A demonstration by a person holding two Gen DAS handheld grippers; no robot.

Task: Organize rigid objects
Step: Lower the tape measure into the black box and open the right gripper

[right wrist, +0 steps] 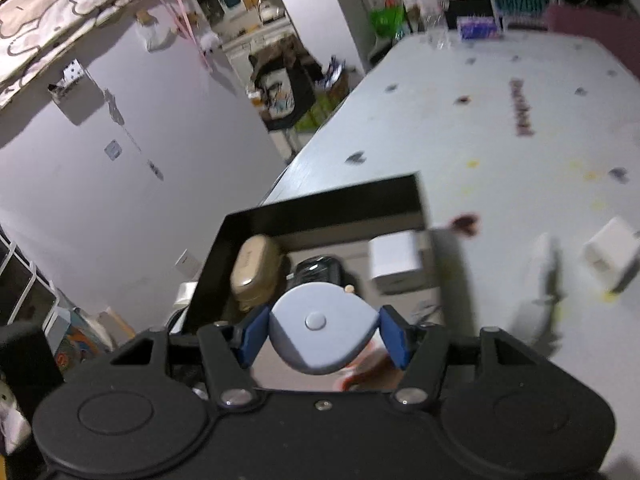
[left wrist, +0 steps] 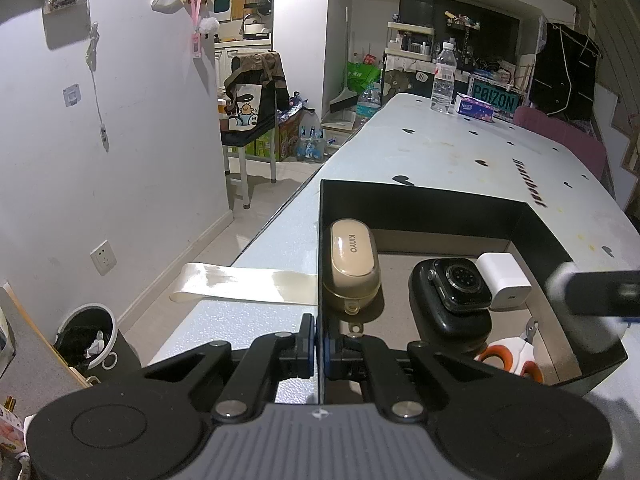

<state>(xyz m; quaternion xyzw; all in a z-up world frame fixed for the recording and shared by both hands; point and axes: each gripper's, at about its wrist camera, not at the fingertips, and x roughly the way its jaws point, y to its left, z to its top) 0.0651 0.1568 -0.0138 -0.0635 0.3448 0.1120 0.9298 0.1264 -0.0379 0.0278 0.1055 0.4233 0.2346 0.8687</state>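
Black cardboard is what we are pinching with our left gripper (left wrist: 319, 344): its jaws are pressed together on the near-left wall of the open box (left wrist: 420, 196), which is sitting on the pale table (left wrist: 460, 152). Inside the box we are seeing a beige earbud case (left wrist: 350, 264) leaning against the left wall, a smartwatch (left wrist: 462, 284) lying on a black rounded case (left wrist: 448, 320) in the middle, a white charger cube (left wrist: 506, 280) just beside the watch on its right, and an orange-and-white item (left wrist: 516, 360) in the near corner, partly hidden. Our right gripper (right wrist: 322, 338) is clamping a light blue round tape measure (right wrist: 322, 330) between its blue pads (right wrist: 252, 338), and we are holding it over the near part of the box. Outside the box, on the table to the right, another white charger (right wrist: 612, 254) and a blurred white object (right wrist: 538, 276) are lying apart from each other.
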